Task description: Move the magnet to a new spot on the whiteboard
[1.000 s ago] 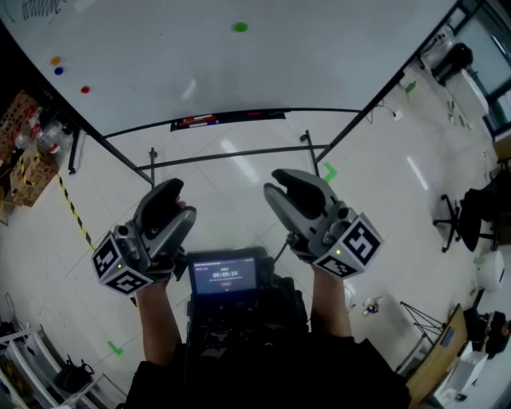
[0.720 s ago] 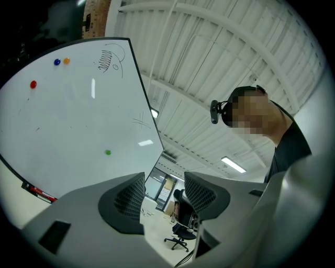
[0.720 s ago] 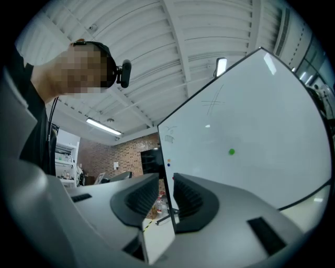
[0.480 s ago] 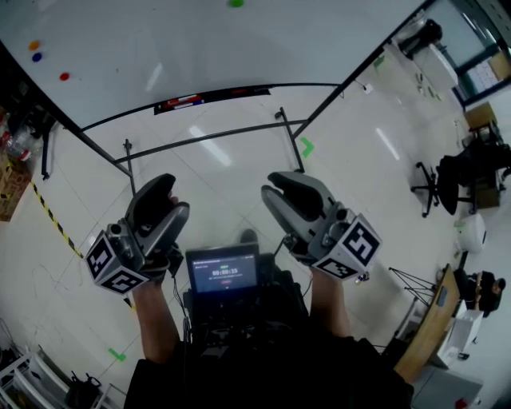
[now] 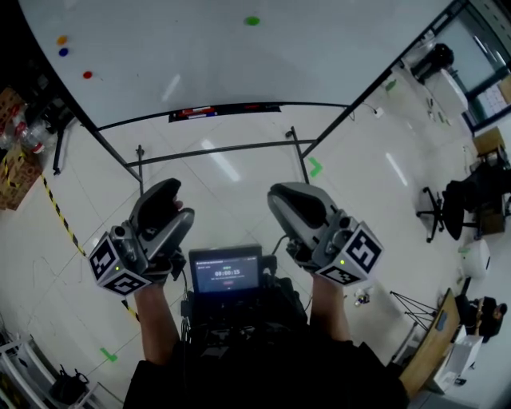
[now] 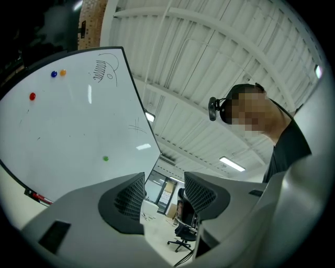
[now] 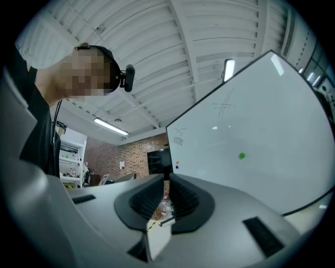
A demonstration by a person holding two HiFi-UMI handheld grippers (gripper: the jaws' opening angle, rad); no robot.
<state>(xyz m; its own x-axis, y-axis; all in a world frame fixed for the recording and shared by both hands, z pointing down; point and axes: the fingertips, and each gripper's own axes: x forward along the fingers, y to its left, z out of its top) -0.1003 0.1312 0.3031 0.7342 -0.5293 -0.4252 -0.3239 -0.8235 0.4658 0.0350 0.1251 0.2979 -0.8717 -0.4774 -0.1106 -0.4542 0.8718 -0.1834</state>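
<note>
Left tool (image 6: 163,191) is gaping empty; right tool (image 7: 166,192) is just closing to an empty slit. Small round green magnet (image 5: 252,21) is sitting at twelve o'clock on the white whiteboard (image 5: 239,76).

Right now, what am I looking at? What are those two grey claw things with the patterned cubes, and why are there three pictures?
Those are two hand-held grabbers, and a person holds one in each hand. The head view comes from a camera on the person's head, looking down. It shows the left gripper and the right gripper, with a small screen between the arms. The other two pictures come from little cameras riding on each grabber, looking along its two jaws. Ahead stands a whiteboard. On it are a green magnet and, off to one side, a red magnet, a blue magnet and an orange magnet. Nothing is held. The left jaws stand apart, and the right jaws have just been closing to a thin gap with nothing between them.
</note>
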